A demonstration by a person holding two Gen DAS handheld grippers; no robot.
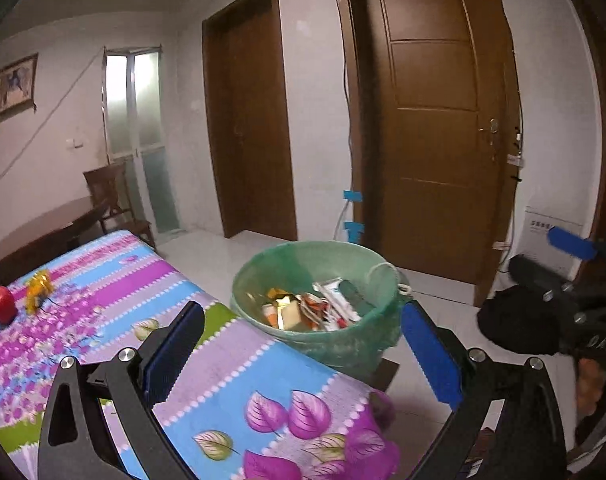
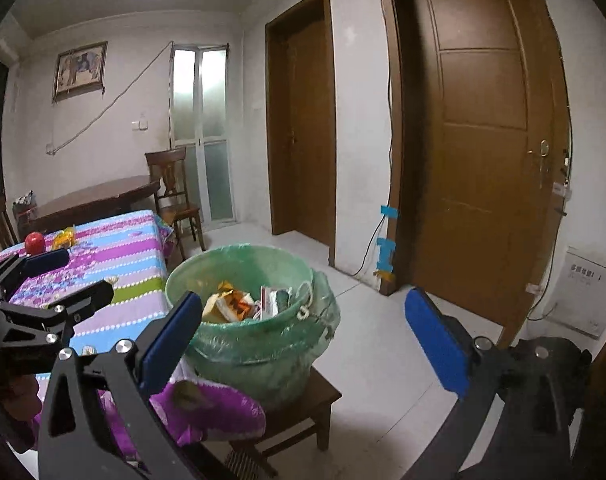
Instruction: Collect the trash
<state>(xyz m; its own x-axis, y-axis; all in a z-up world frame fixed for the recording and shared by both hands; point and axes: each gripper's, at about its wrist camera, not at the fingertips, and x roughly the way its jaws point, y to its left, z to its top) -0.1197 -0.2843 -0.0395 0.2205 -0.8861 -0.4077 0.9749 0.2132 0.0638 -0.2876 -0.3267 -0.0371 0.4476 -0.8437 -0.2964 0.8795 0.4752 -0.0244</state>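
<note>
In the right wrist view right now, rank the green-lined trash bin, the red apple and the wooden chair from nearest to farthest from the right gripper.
1. Green-lined trash bin: just ahead of the right gripper, on a low stool beside the table.
2. Red apple: far left, on the flowered tablecloth.
3. Wooden chair: beyond the table, near the frosted glass door.

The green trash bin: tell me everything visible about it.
The round green plastic trash bin is lined with a thin translucent green bag folded over its rim. It stands upright on a small dark wooden stool beside the corner of the floral tablecloth. Inside lie mixed wrappers and paper scraps, filling it only partly. Neither gripper touches it.
</note>
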